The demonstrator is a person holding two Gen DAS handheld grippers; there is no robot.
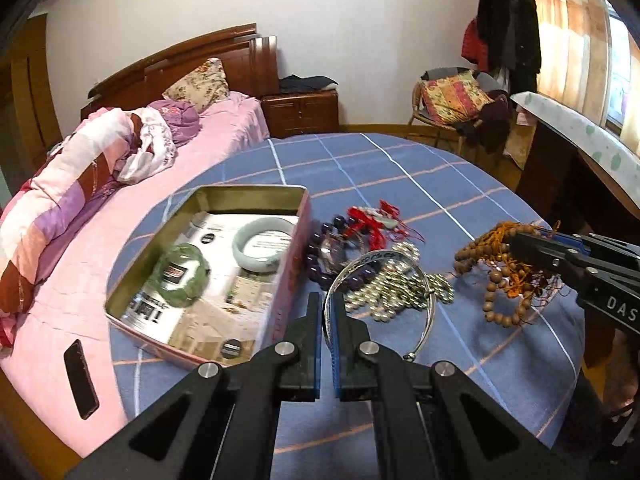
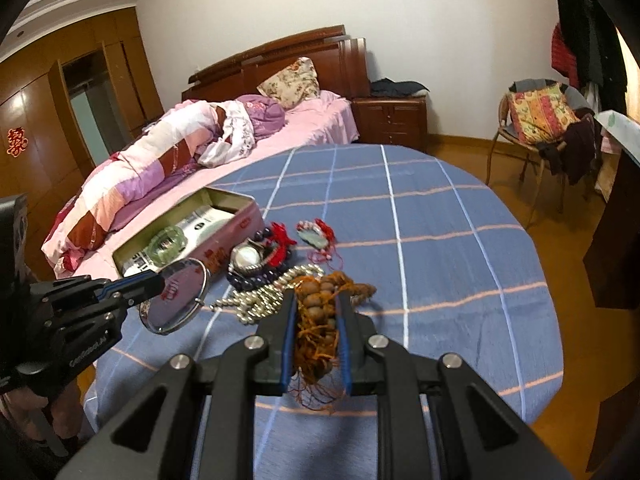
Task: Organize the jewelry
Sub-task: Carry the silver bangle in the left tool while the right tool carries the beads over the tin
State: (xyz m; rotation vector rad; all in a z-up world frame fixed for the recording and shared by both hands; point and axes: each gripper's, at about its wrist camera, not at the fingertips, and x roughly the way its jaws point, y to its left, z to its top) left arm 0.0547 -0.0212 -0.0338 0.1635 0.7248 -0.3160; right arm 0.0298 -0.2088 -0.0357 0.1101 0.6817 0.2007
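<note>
A pink tin box point(image 1: 288, 264) lies open on the blue checked cloth, holding a pale jade bangle point(image 1: 264, 246) and a green glass bangle point(image 1: 180, 274). My left gripper point(image 1: 328, 300) is shut on a thin silver bangle point(image 1: 428, 300), held just right of the box; it also shows in the right wrist view point(image 2: 176, 300). My right gripper point(image 2: 316, 300) is shut on a brown wooden bead string with orange tassels point(image 2: 320, 320), lifted above the cloth. Silver beads point(image 1: 392, 288), purple beads point(image 1: 320, 256) and red-corded pendants point(image 1: 372, 220) lie in a pile between the grippers.
The cloth-covered round table point(image 2: 440, 240) stands against a bed with a pink sheet point(image 1: 60, 320). A black phone point(image 1: 80, 378) lies on the bed near the box. A chair with cushions point(image 2: 536, 120) and a dark cabinet point(image 2: 616, 240) stand to the right.
</note>
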